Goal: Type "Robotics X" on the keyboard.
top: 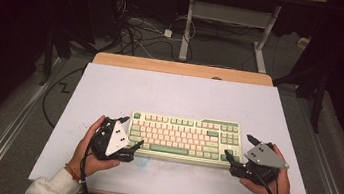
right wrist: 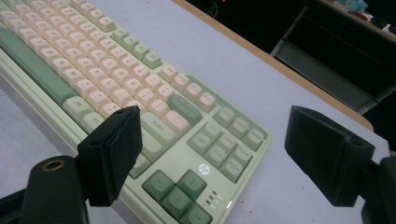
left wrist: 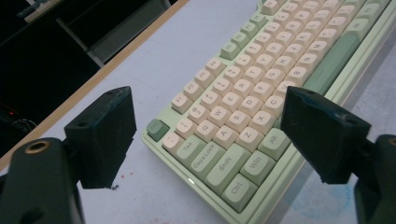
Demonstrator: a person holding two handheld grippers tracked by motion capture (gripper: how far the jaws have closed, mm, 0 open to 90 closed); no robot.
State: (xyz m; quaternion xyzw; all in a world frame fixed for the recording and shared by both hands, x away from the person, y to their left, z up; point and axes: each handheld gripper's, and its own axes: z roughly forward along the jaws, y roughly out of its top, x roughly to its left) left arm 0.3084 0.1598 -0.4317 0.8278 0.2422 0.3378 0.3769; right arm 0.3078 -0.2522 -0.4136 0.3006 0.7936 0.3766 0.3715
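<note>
high view: matte grippers flank blocky pastel keyboard [top: 185,137].

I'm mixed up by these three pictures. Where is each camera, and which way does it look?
High view: above the table's near side, looking forward and down; both hands, the left gripper and the right gripper.
Left gripper view: rides that gripper, facing the keyboard end with Ctrl; its open jaws show.
Right gripper view: faces the arrow-key end; open jaws.
All share the keyboard.

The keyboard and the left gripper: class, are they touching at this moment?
Cannot tell. In the left gripper view the open jaws of the left gripper straddle a corner of the keyboard, but one jaw overlaps its edge, hiding any gap.
</note>
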